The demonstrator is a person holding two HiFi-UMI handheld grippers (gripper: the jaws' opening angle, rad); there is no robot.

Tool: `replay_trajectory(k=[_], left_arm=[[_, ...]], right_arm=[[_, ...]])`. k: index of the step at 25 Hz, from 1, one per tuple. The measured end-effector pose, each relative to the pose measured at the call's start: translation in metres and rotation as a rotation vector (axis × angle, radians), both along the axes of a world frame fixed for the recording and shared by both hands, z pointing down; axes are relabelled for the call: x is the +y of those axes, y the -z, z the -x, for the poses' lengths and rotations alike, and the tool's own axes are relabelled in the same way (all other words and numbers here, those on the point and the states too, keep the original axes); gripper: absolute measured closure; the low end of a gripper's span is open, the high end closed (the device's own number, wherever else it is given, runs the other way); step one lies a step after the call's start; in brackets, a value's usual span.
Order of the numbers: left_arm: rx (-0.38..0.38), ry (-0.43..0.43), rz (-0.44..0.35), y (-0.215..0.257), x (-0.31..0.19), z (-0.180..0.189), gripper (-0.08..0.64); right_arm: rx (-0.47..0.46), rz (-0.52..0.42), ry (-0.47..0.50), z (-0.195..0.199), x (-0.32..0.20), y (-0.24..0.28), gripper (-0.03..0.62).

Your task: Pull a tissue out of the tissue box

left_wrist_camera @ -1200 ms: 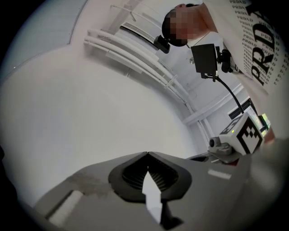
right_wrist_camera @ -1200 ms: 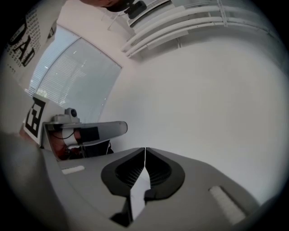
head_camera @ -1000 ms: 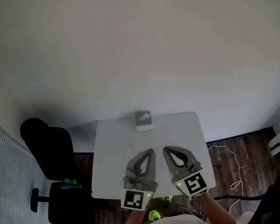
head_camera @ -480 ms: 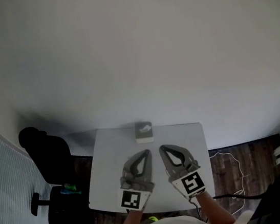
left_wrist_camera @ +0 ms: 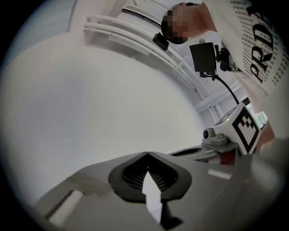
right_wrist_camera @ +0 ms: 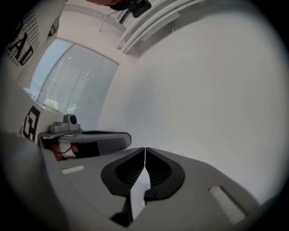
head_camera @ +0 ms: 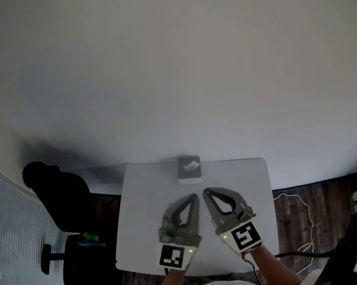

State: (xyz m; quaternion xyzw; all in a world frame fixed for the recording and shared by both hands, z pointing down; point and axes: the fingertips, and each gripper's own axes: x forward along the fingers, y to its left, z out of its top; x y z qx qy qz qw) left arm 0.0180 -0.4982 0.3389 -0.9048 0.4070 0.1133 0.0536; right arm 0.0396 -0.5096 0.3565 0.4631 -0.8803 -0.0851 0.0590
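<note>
The tissue box point(head_camera: 190, 170) sits at the middle of the table's point(head_camera: 141, 203) far edge, a pale tissue point(head_camera: 192, 164) on top. The left claw point(head_camera: 193, 197) and right claw point(head_camera: 206, 193) hover side by side toward the near edge, both closed and empty. One claw should probably open before reaching the tissue.

Head cam sits high up, looking steeply down at the table point(head_camera: 140, 196); most of its frame is wall point(head_camera: 167, 61). Each gripper cam rides right behind its own jaws, close up, facing that wall, roughly level I think. The left gripper point(head_camera: 193, 197) view catches the right gripper point(head_camera: 206, 192) at its edge, and vice versa.
</note>
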Motion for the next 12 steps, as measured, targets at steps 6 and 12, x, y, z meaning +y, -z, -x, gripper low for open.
replay_trajectory(k=[6, 12], left_arm=[[-0.008, -0.033, 0.019, -0.013, -0.016, 0.014, 0.568], [-0.004, -0.050, 0.036, -0.030, -0.037, 0.019, 0.568]], right_arm=[[0.003, 0.057, -0.036, 0.015, -0.016, -0.020, 0.579], [-0.005, 0.080, -0.043, 0.025, -0.040, -0.041, 0.535]])
